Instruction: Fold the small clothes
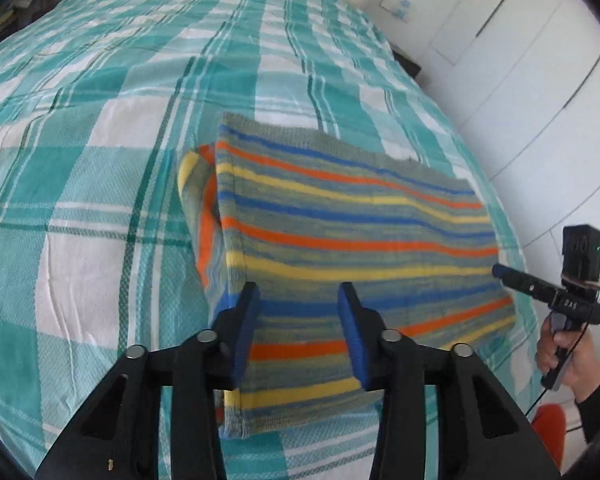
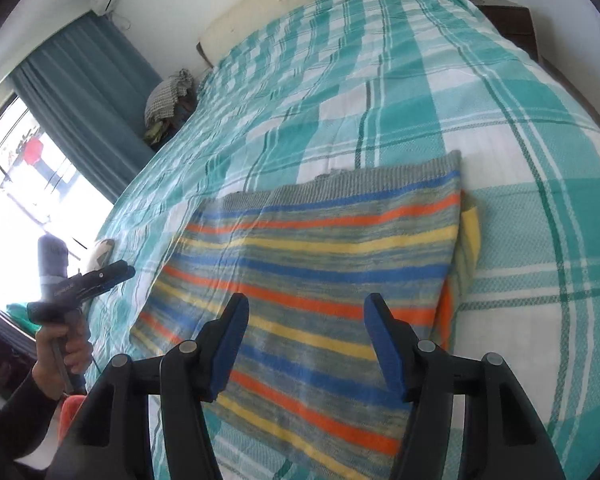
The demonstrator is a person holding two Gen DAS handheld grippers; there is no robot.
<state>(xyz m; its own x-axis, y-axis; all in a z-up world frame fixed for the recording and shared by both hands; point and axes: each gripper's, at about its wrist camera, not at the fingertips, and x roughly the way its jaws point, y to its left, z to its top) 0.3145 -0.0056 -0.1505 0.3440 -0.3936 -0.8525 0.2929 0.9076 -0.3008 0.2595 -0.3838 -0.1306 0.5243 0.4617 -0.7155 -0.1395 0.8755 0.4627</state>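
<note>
A knitted garment striped in grey, blue, orange and yellow lies folded flat on the checked bed cover, with a folded part sticking out at one side edge. My left gripper hovers over its near edge, jaws apart with nothing between the blue pads. My right gripper also stands open above the garment, and its pads hold nothing. Each gripper shows in the other's view, held by a hand beside the bed: the right gripper and the left gripper.
The teal and white checked bed cover spreads around the garment. White wardrobe doors stand beside the bed. A pile of clothes sits at the bed's far edge, near a curtain and a window. A dark nightstand stands by the headboard.
</note>
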